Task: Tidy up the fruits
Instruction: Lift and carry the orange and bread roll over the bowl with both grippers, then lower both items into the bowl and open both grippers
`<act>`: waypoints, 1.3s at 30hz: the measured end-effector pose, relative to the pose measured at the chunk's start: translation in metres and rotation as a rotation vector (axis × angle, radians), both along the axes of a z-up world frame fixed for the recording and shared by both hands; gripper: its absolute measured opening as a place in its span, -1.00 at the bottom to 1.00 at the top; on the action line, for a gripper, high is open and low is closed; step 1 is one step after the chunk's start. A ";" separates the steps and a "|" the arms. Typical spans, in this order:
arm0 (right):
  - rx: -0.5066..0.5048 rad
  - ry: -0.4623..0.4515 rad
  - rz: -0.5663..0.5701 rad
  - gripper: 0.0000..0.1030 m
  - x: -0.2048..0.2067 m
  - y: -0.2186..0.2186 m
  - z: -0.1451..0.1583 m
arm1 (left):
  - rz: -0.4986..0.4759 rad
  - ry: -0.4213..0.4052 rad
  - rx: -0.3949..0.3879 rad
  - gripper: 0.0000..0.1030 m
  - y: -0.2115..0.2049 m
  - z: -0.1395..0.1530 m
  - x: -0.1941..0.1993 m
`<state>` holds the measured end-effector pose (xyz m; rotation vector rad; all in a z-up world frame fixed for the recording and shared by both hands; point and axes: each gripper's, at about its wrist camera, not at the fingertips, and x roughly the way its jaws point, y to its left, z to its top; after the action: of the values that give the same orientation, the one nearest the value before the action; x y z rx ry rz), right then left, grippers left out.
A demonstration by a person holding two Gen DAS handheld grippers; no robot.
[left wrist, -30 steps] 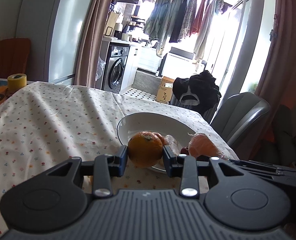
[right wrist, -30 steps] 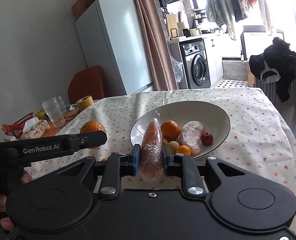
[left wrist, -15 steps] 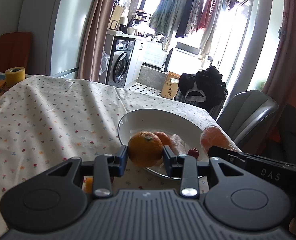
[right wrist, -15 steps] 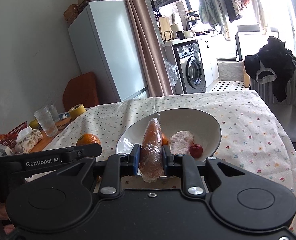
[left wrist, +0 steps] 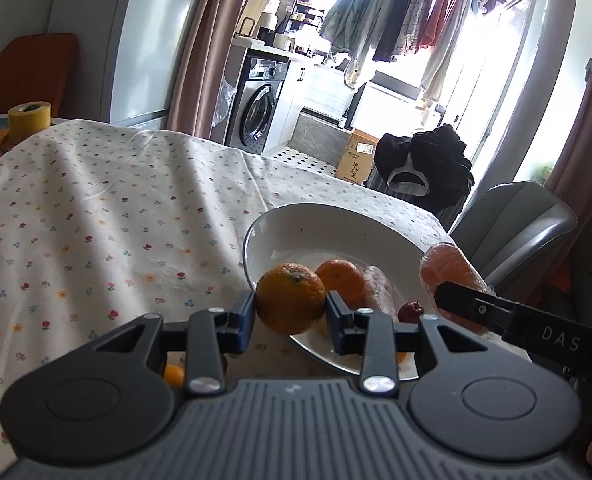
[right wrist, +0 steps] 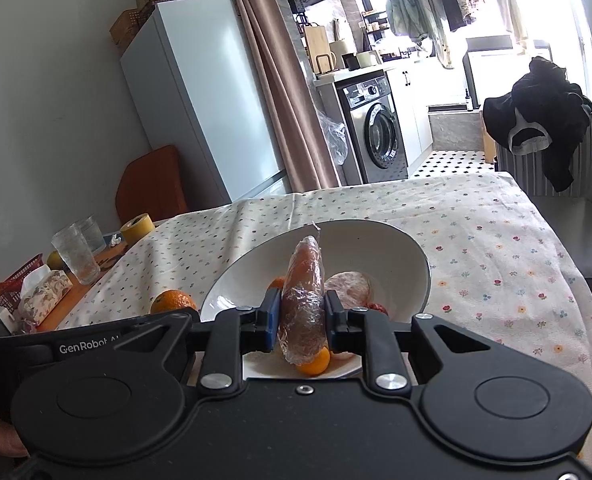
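Note:
My left gripper [left wrist: 291, 316] is shut on an orange [left wrist: 290, 298] and holds it over the near left rim of the white bowl [left wrist: 280, 220]. My right gripper [right wrist: 300, 322] is shut on a plastic-wrapped orange fruit piece [right wrist: 301, 300] and holds it above the bowl [right wrist: 407, 248]. The same wrapped piece shows at the right in the left wrist view [left wrist: 447, 270]. In the bowl lie another orange [left wrist: 341, 282], a wrapped pale fruit piece [right wrist: 349, 290], a small red fruit [left wrist: 411, 311] and a small orange fruit [right wrist: 313, 362].
A small orange fruit [left wrist: 174, 374] lies on the flowered tablecloth [left wrist: 96, 220] under my left gripper. Glasses [right wrist: 76, 256], a yellow tape roll [right wrist: 138, 229] and a tissue pack [right wrist: 44, 300] stand at the table's left end. A grey chair [left wrist: 519, 224] is at the right.
Both grippers have moved forward and nearer the bowl with their fruit still held. The right gripper's wrapped piece now hangs over the bowl's inside.

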<state>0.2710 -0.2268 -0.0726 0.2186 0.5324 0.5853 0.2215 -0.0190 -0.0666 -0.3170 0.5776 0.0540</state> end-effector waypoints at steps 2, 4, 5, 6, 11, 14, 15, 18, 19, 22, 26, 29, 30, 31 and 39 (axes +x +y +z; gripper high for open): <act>-0.001 0.006 -0.002 -0.59 0.004 0.000 -0.002 | -0.006 0.002 -0.003 -0.31 -0.001 0.000 0.006; -0.002 0.012 -0.006 -0.59 0.008 -0.001 -0.003 | -0.012 0.000 -0.003 -0.30 -0.003 0.001 0.010; -0.001 0.016 -0.009 -0.59 0.011 -0.002 -0.004 | -0.018 0.001 -0.004 -0.30 -0.004 0.001 0.012; 0.000 0.019 -0.012 -0.59 0.013 -0.002 -0.004 | -0.024 0.005 -0.008 -0.30 -0.004 0.000 0.014; 0.004 0.035 -0.036 -0.59 0.024 -0.006 -0.006 | -0.014 0.008 -0.023 0.09 -0.001 -0.003 0.015; -0.002 0.040 -0.042 -0.59 0.027 -0.006 -0.009 | -0.009 0.014 -0.001 0.12 0.000 -0.002 0.010; -0.006 0.040 -0.044 -0.59 0.028 -0.006 -0.010 | -0.007 0.016 0.000 0.14 0.002 -0.002 0.008; -0.022 0.026 -0.052 -0.59 0.028 -0.004 -0.007 | 0.013 0.007 0.000 0.25 0.007 0.002 -0.001; -0.025 0.021 -0.054 -0.59 0.030 -0.004 -0.005 | 0.021 0.003 0.001 0.28 0.009 0.003 -0.004; -0.039 0.000 -0.073 -0.59 0.035 -0.002 0.002 | 0.032 -0.002 0.005 0.33 0.013 0.005 -0.012; -0.024 -0.029 -0.109 -0.42 0.039 -0.004 0.010 | 0.051 -0.007 0.011 0.37 0.018 0.007 -0.022; -0.002 -0.043 -0.116 -0.29 0.034 -0.009 0.016 | 0.066 -0.011 0.009 0.44 0.019 0.008 -0.028; 0.001 -0.041 -0.118 -0.29 0.032 -0.010 0.016 | 0.069 -0.013 0.007 0.45 0.020 0.009 -0.031; 0.004 -0.038 -0.117 -0.29 0.030 -0.010 0.016 | 0.070 -0.014 0.007 0.45 0.021 0.009 -0.033; 0.005 -0.008 -0.068 -0.22 0.002 -0.009 0.010 | 0.081 -0.019 0.019 0.63 0.019 0.011 -0.057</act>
<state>0.2730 -0.2361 -0.0622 0.2381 0.5141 0.5207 0.1645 -0.0002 -0.0555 -0.3217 0.5449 0.1341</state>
